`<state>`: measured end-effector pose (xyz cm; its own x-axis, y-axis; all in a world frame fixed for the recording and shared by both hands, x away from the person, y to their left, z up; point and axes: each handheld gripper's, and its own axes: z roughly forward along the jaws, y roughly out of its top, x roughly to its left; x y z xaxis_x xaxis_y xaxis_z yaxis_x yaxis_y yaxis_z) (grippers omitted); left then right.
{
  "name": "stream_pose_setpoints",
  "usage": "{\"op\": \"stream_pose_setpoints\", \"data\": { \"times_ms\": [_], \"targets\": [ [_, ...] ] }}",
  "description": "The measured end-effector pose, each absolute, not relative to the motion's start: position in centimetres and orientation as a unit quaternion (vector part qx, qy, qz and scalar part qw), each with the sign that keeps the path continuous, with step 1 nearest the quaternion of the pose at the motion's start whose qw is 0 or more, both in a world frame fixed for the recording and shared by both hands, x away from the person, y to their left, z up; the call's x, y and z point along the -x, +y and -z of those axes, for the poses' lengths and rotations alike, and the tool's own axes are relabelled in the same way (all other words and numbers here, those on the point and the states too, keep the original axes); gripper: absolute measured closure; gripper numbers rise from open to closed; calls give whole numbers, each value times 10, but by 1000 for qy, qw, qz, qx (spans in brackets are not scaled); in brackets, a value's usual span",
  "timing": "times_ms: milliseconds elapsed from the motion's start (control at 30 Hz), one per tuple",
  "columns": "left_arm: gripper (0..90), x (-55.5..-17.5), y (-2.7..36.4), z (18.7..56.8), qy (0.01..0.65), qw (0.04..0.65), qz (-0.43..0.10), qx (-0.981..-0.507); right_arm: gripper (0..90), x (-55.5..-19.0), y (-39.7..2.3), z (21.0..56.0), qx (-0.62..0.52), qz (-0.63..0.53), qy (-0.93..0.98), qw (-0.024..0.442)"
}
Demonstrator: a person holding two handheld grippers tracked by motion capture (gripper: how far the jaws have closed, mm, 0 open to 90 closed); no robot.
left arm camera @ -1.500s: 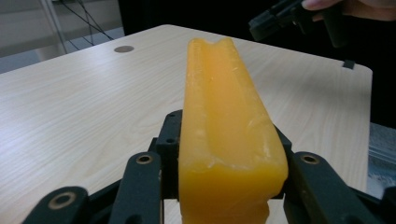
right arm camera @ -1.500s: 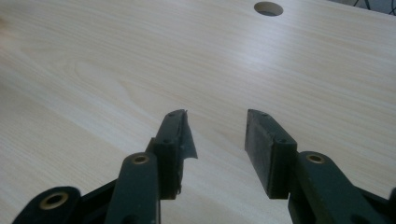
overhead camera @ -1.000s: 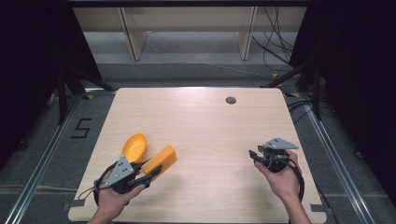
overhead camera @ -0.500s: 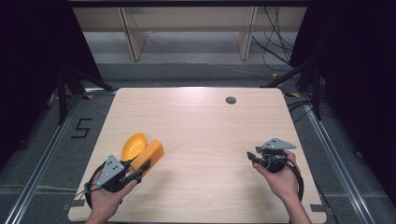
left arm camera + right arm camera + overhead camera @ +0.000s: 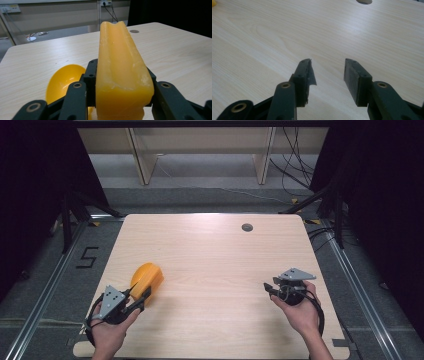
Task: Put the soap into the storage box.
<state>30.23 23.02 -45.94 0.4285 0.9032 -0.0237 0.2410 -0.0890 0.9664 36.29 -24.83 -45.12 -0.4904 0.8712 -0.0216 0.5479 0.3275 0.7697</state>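
A long orange block (image 5: 120, 62) stands up between the jaws of my left gripper (image 5: 141, 296), which is shut on its lower end. Seen from above, the orange block (image 5: 154, 284) lies over the near-left part of the table, right beside a yellow bowl (image 5: 141, 271). In the left gripper view the yellow bowl (image 5: 62, 80) sits just left of and below the block; I cannot tell whether they touch. My right gripper (image 5: 270, 289) rests low at the near right of the table. Its jaws are open (image 5: 327, 72) with only bare wood between them.
The light wooden table (image 5: 220, 255) has a round cable hole (image 5: 247, 227) near its far edge. Dark curtains flank both sides. Shelf legs and cables stand on the floor beyond the far edge. A "5" (image 5: 87, 256) is marked on the floor at left.
My left gripper has pulled back toward the near-left corner and swung the orange block left, so it now lies against the yellow bowl. The right gripper has stayed in place.
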Motion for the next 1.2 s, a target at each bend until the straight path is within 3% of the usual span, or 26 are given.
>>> {"op": "stream_pose_setpoints", "data": {
  "times_ms": [200,367,500,800,1200],
  "targets": [
    [606,-300,226,460,458,500,-359,-641,572,-364,-248,452,-443,-366,788,220],
    [606,-300,226,464,485,522,-364,-599,572,-365,-248,452,-434,-362,791,233],
    [605,-301,229,468,504,515,-376,-582,572,-364,-247,452,-448,-368,785,217],
    [605,-308,232,461,509,509,-393,-572,572,-365,-250,452,-437,-369,783,244],
    [605,-319,234,457,510,502,-401,-572,563,-364,-246,454,-446,-372,780,233]
  ]
}}
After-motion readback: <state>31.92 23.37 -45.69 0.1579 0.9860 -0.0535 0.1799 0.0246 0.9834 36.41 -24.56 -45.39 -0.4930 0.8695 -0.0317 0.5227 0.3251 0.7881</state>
